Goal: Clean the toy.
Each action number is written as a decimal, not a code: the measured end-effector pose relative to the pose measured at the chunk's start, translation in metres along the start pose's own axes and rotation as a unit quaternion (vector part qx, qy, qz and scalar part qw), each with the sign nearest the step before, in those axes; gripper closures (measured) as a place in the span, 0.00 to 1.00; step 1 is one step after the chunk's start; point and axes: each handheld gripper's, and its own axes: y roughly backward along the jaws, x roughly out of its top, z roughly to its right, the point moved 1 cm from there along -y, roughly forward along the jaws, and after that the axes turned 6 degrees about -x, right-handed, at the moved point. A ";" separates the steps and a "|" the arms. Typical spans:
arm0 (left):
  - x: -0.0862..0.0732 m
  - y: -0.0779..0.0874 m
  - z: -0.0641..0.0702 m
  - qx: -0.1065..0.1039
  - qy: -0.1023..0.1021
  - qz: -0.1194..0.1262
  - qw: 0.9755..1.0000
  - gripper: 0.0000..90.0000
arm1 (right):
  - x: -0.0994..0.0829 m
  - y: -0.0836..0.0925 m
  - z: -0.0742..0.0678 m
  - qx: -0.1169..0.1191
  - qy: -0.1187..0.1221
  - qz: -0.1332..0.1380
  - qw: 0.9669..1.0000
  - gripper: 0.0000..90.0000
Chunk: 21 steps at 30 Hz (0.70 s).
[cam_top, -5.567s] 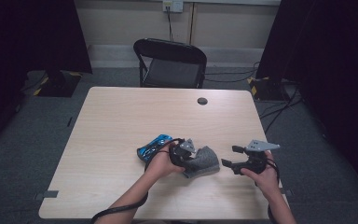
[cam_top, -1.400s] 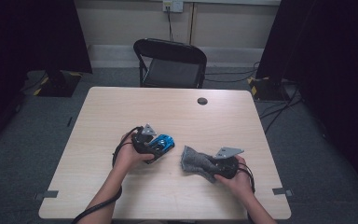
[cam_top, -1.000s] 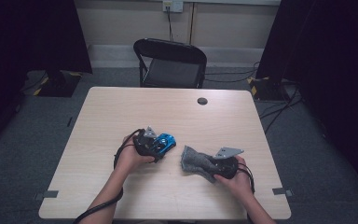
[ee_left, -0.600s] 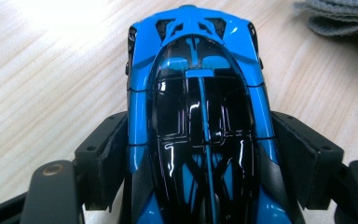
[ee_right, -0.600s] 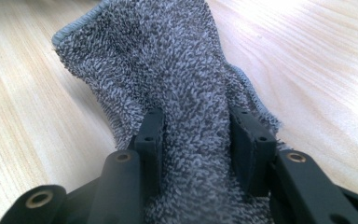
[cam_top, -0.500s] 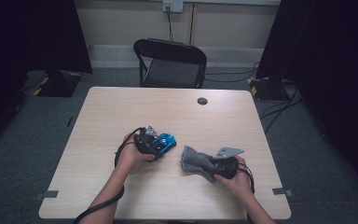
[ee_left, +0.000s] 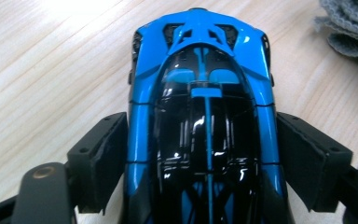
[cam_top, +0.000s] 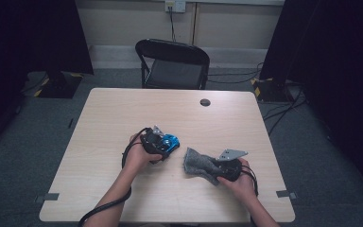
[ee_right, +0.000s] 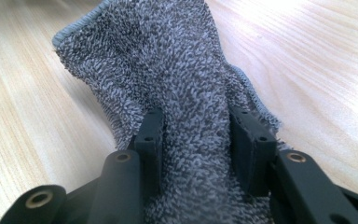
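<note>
Left gripper (ee_left: 200, 154): jaws wide, standing either side of the toy car (ee_left: 203, 116), just reopened a little; pads look barely clear of it.
Right gripper (ee_right: 198, 135): jaws pinching the grey cloth (ee_right: 168, 70).
Car: on the table (cam_top: 123, 109), left of the cloth.

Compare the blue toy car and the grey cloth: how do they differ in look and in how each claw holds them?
The toy car is hard, glossy, blue and black; the cloth is soft, fuzzy and grey. The car lies flat between the left claw's jaws, which have just been opening, with a gap at the right pad. The cloth is bunched and pinched in the right claw. Both are on the wooden table.
</note>
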 end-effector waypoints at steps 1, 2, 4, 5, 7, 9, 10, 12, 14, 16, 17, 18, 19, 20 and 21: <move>0.000 0.000 0.000 -0.001 -0.002 0.000 1.000 0.22 | 0.000 0.000 0.000 0.000 0.000 0.000 1.000 0.65; 0.000 0.001 0.001 0.001 0.002 0.002 1.000 0.27 | 0.000 0.000 0.000 0.000 -0.001 0.000 1.000 0.65; 0.000 0.002 0.001 0.002 -0.001 0.004 1.000 0.29 | 0.000 0.000 0.000 -0.001 -0.001 0.000 1.000 0.65; -0.001 0.002 0.001 0.001 -0.001 0.004 1.000 0.29 | 0.000 0.000 0.000 -0.002 -0.001 0.000 1.000 0.65; -0.001 0.002 0.001 0.001 -0.001 0.005 1.000 0.29 | 0.000 0.000 -0.001 -0.002 -0.002 0.000 1.000 0.65; -0.002 0.004 0.000 -0.007 0.007 0.008 1.000 0.29 | 0.000 0.000 -0.001 -0.003 -0.002 -0.001 1.000 0.66; -0.003 0.005 -0.001 -0.013 0.012 0.017 1.000 0.29 | 0.001 0.000 -0.001 -0.004 -0.002 -0.001 1.000 0.66; -0.001 0.010 0.000 -0.015 0.010 0.020 1.000 0.31 | 0.001 0.000 0.000 -0.005 -0.002 -0.001 1.000 0.68; -0.001 0.010 0.002 -0.012 -0.001 0.007 1.000 0.31 | 0.000 0.000 0.000 -0.004 -0.006 0.000 1.000 0.69; -0.002 0.008 0.003 -0.014 -0.001 0.011 1.000 0.31 | 0.000 0.000 0.001 -0.004 -0.007 0.000 1.000 0.69; -0.003 0.008 0.002 -0.015 0.000 0.012 1.000 0.31 | 0.000 0.000 0.001 -0.004 -0.007 0.000 1.000 0.69; -0.002 0.009 0.002 -0.016 0.002 0.013 1.000 0.31 | 0.000 0.000 0.001 -0.004 -0.008 0.000 1.000 0.69; -0.002 0.010 0.002 -0.018 0.003 0.012 1.000 0.31 | 0.000 0.000 0.001 -0.005 -0.007 0.000 1.000 0.69; -0.002 0.012 0.002 -0.021 0.004 0.011 1.000 0.31 | 0.000 0.000 0.001 -0.005 -0.007 0.000 1.000 0.69; -0.002 0.013 0.002 -0.022 0.005 0.013 1.000 0.31 | 0.000 0.000 0.001 -0.004 -0.007 0.000 1.000 0.69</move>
